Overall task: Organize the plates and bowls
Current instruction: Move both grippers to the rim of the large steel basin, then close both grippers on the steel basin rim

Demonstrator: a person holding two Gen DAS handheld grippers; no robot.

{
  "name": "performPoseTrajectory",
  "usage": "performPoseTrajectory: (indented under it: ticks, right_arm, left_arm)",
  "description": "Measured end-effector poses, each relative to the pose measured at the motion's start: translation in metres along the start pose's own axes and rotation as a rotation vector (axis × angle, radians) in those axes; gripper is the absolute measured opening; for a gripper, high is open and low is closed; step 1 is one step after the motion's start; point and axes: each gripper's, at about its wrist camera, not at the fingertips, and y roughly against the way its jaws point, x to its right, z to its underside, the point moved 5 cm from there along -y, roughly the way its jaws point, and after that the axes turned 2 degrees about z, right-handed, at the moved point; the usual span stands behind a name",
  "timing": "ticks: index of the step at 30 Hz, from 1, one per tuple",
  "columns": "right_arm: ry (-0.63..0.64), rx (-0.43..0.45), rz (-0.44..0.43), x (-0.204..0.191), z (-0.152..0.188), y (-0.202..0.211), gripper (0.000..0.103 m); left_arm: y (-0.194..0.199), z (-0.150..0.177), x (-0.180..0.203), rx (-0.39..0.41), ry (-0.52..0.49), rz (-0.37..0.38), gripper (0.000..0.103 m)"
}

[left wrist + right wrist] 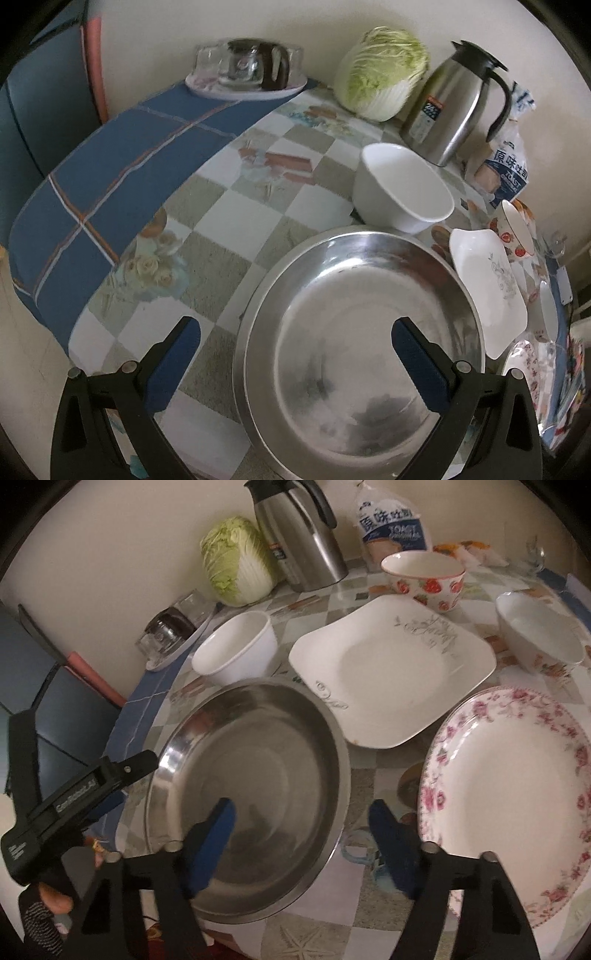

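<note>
While right gripper (pixel 301 834) straddles steel basin (pixel 255 775) rim, floral plate (pixel 517 794) beside.

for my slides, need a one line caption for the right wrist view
Right gripper open astride the steel basin's rim, beside floral plate.

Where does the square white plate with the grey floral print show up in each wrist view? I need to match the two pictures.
Left wrist view: the square plate sits at the right edge, squeezed by the fisheye, just right of the steel basin.
Right wrist view: the same plate lies at centre, behind the basin and left of the pink-flowered plate.
Shared landmark: the steel thermos jug by the wall.
</note>
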Motion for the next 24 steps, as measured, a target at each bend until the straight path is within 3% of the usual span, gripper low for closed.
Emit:
performPoseTrajectory:
  ticks: [2, 4, 6, 10, 12, 16, 20, 24]
  right_arm:
    - [-0.009, -0.012, -0.002, 0.001, 0.001, -0.003, 0.058]
    - [-0.023, -0.028, 0.007, 0.005, 0.002, -0.007, 0.043]
    - [-0.036, -0.039, 0.02, 0.01, 0.003, -0.009, 0.033]
    - [-0.056, -0.051, 0.027, 0.016, 0.003, -0.014, 0.022]
    - [-0.053, -0.053, 0.037, 0.017, 0.003, -0.015, 0.02]
    - [-0.053, -0.074, 0.04, 0.02, 0.004, -0.023, 0.017]
    - [-0.041, -0.096, 0.046, 0.018, 0.006, -0.034, 0.017]
    - [-0.017, -0.103, 0.048, 0.013, 0.007, -0.037, 0.017]
  left_arm:
    - [-0.002, 0.001, -0.003, -0.015, 0.006, -0.022, 0.102]
    - [-0.005, 0.002, -0.006, -0.025, 0.013, -0.036, 0.094]
    - [-0.009, 0.004, -0.009, -0.046, 0.026, -0.049, 0.073]
    - [-0.018, 0.008, -0.016, -0.088, 0.059, -0.046, 0.059]
    - [-0.022, 0.011, -0.018, -0.109, 0.079, -0.039, 0.052]
    - [-0.033, 0.018, -0.02, -0.162, 0.111, -0.017, 0.052]
    - [-0.032, 0.019, -0.019, -0.148, 0.098, -0.034, 0.051]
    - [-0.029, 0.019, -0.022, -0.143, 0.11, -0.048, 0.029]
